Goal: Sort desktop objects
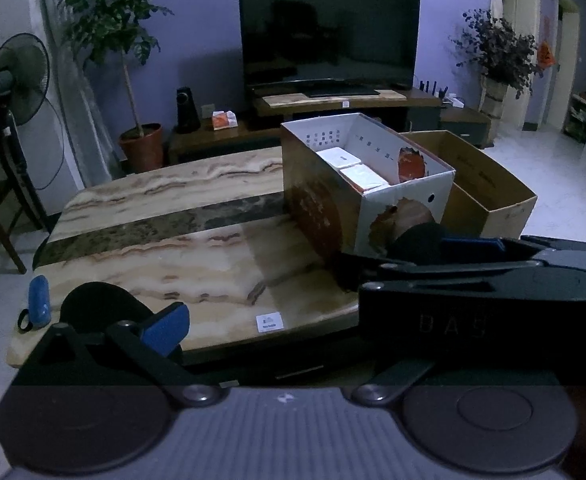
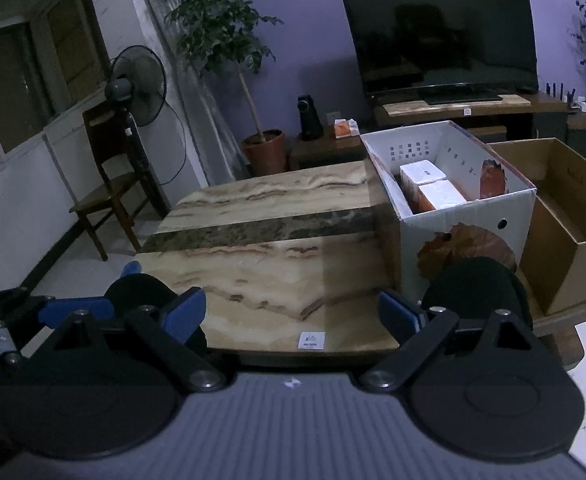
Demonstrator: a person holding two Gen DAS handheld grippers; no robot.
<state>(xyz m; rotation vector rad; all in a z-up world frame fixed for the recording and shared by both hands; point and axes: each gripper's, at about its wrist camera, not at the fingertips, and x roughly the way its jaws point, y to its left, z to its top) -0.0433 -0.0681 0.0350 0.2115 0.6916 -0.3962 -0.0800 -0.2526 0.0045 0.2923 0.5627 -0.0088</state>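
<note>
On the marble table (image 2: 253,248), toward its right edge, a white box (image 2: 465,216) is seen with two white packets (image 2: 433,186) lying inside. Just beside it stands a brown carton (image 2: 573,232). The right gripper (image 2: 293,314) is spread wide, nothing between its jaws. The left gripper (image 1: 277,312) is likewise held apart and empty.

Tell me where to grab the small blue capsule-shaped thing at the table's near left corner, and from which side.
Grip the blue thing across the middle of its rounded body, coming down from above with the fingers spanning its narrow width. It seems to lie lengthwise by the table edge, leaving little room for a side approach. Avoid the thin black loop at its near end.
</note>
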